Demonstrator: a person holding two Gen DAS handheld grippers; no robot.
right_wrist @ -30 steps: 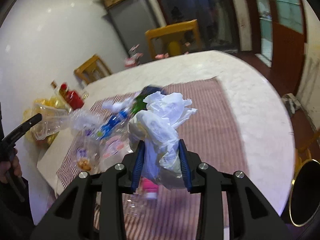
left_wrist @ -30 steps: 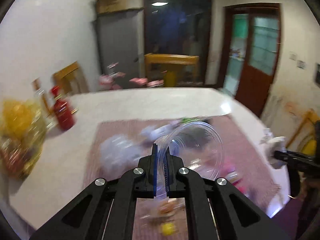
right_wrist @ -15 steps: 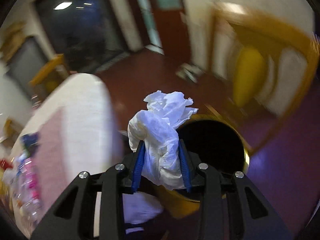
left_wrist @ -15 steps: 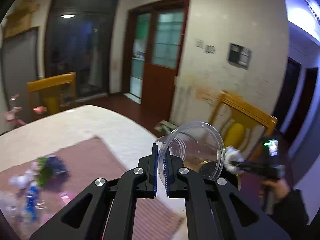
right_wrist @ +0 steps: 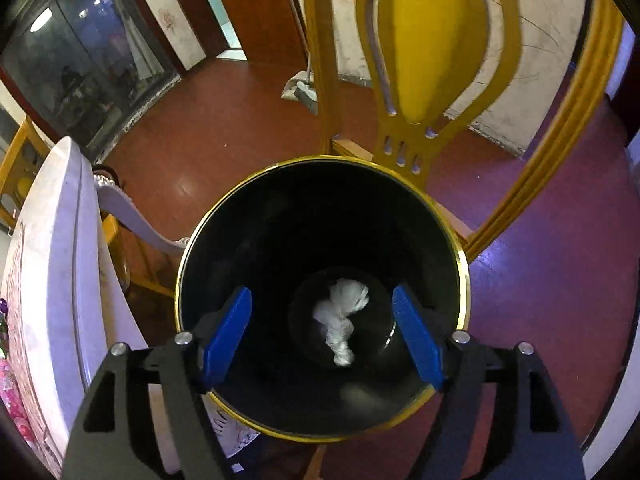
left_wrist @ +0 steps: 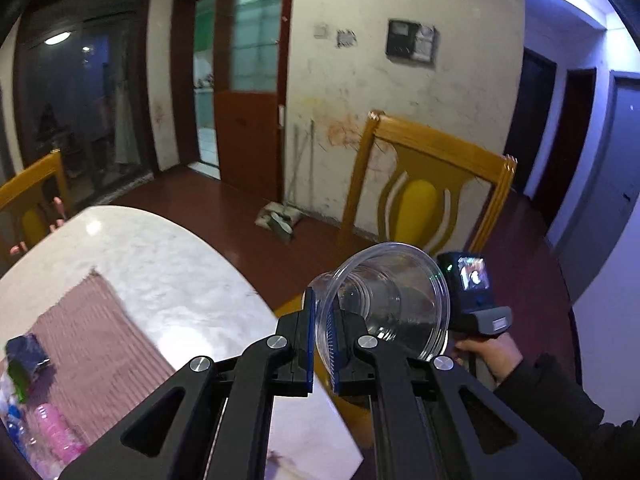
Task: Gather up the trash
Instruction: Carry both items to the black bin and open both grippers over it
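My left gripper (left_wrist: 322, 322) is shut on the rim of a clear plastic cup (left_wrist: 384, 304), which lies on its side with its mouth toward the right. It hovers past the edge of the white marble table (left_wrist: 168, 276). My right gripper (right_wrist: 322, 322) hangs over a black bin with a gold rim (right_wrist: 462, 264); its blue jaws are opening with nothing between them. A crumpled white tissue (right_wrist: 340, 320) lies at the bottom of the bin. In the left wrist view a person's hand (left_wrist: 492, 354) holds the right gripper's handle behind the cup.
A yellow wooden chair (left_wrist: 424, 188) stands behind the bin (right_wrist: 432, 40). Several bottles and wrappers (left_wrist: 32, 412) lie on a pink striped mat (left_wrist: 88, 344) on the table. The table edge (right_wrist: 60, 280) runs left of the bin. Red floor (right_wrist: 224, 128) and a door (left_wrist: 244, 80) beyond.
Both grippers swung from over the table to the bin beside it. The right jaws opened and the tissue dropped into the bin. The left gripper kept hold of the cup.
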